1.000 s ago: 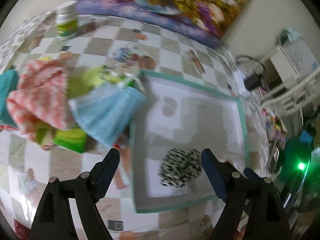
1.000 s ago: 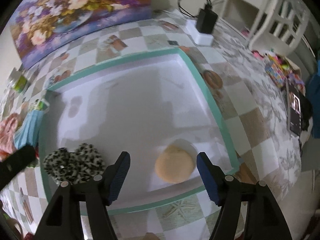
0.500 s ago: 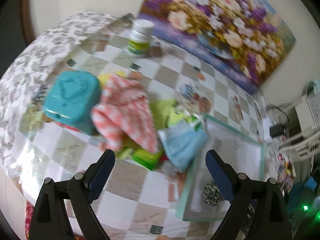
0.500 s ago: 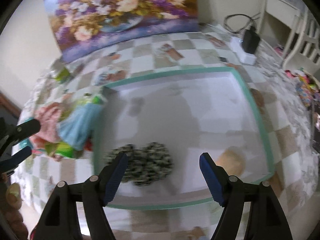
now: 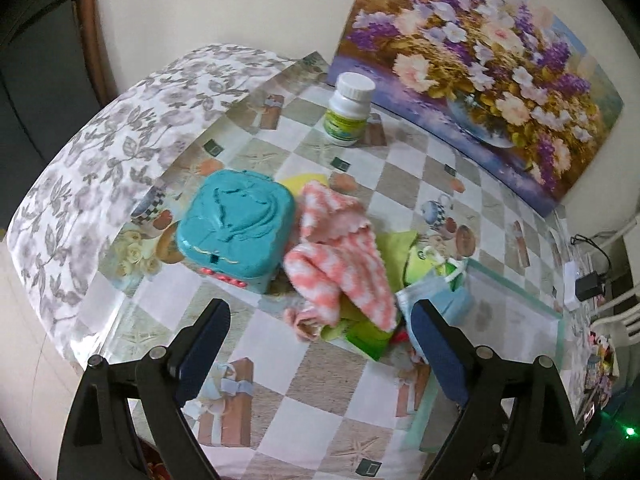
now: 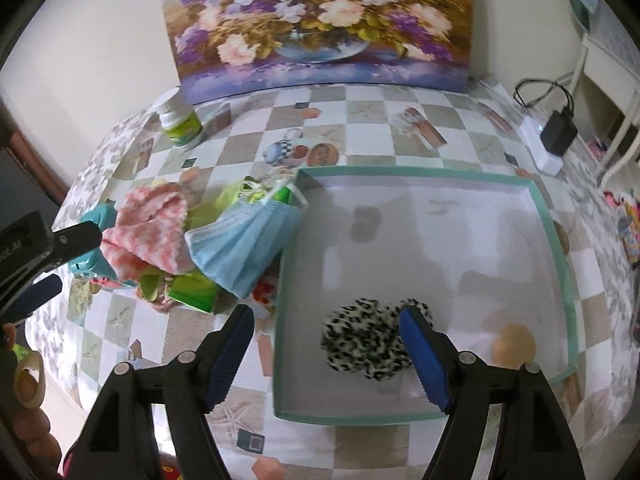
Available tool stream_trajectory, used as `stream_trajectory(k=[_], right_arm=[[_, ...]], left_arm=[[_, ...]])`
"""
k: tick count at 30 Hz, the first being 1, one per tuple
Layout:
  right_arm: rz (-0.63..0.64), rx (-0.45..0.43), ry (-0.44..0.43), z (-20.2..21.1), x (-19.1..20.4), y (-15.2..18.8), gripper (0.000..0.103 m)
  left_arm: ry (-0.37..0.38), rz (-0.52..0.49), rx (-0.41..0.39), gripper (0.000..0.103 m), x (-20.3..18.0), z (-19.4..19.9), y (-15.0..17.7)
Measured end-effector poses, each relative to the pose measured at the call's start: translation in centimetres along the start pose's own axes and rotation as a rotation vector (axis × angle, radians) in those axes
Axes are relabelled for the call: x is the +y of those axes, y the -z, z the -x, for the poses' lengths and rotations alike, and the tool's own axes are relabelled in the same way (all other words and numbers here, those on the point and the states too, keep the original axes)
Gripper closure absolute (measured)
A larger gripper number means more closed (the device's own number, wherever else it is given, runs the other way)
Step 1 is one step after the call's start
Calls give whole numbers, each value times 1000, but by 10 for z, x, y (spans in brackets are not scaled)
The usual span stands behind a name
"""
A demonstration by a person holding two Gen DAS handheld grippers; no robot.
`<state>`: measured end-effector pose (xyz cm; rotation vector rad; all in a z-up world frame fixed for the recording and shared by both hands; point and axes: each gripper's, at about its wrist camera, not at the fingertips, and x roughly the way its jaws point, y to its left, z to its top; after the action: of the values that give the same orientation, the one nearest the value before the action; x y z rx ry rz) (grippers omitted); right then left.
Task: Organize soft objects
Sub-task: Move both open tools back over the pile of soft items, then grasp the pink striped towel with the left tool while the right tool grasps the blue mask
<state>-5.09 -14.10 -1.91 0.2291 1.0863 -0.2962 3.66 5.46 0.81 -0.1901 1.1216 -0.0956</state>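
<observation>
A pile of soft things lies left of the green-rimmed tray (image 6: 400,172): a pink-and-white knitted cloth (image 5: 340,256), a blue face mask (image 6: 244,244) and yellow-green cloth (image 5: 400,240). My left gripper (image 5: 320,344) hovers open in front of this pile, with nothing between its fingers. In the tray lie a black-and-white spotted fluffy piece (image 6: 368,344) and a tan round puff (image 6: 514,346). My right gripper (image 6: 326,344) is open above the tray's near left part, its right finger in front of the spotted piece. The left gripper (image 6: 60,264) shows at the right wrist view's left edge.
A teal moulded box (image 5: 236,228) stands against the pile's left side. A white bottle with a green label (image 5: 348,114) and a flower painting (image 5: 480,52) stand at the back. A white power strip with a black charger (image 6: 558,132) sits right of the tray. The table edge is close on the left.
Both grippers swung left and drew back. The left view went from the tray to the pile; the right went from the tan puff to the spotted piece. Both jaws spread slightly.
</observation>
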Motion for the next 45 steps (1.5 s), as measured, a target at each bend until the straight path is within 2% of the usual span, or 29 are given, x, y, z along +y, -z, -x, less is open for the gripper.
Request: stream_trajectory(k=[7,11,15,22,26,33,42,45], right_arm=[[52,24,-32,-11,29,-3,24],[59,29,-68,-17,39,-7,24],[70,29,-69,-26,43,-13,24],[29,38,-89,-36,36,-25,24],[30,26,-94,-36,37,-31,24],[26,32,-110,-44,37,-39,26],[94,65,-144,-63,52,-37,33],[112,75,-149,-69,56,-37,33]], left_arm=[[-41,57,59,11,22,-11,0],[-38,106,90,11,34,-16,0],[-3,130,111,11,38,-21,-1],[92,103,121,11,22,-24,-8],[118,102,138,11,17,-29,-7],[90,119,141,11,7,-43,-8],[76,158,164,12,6,-63,-13],[69,163,171,16,6,-67,-13]])
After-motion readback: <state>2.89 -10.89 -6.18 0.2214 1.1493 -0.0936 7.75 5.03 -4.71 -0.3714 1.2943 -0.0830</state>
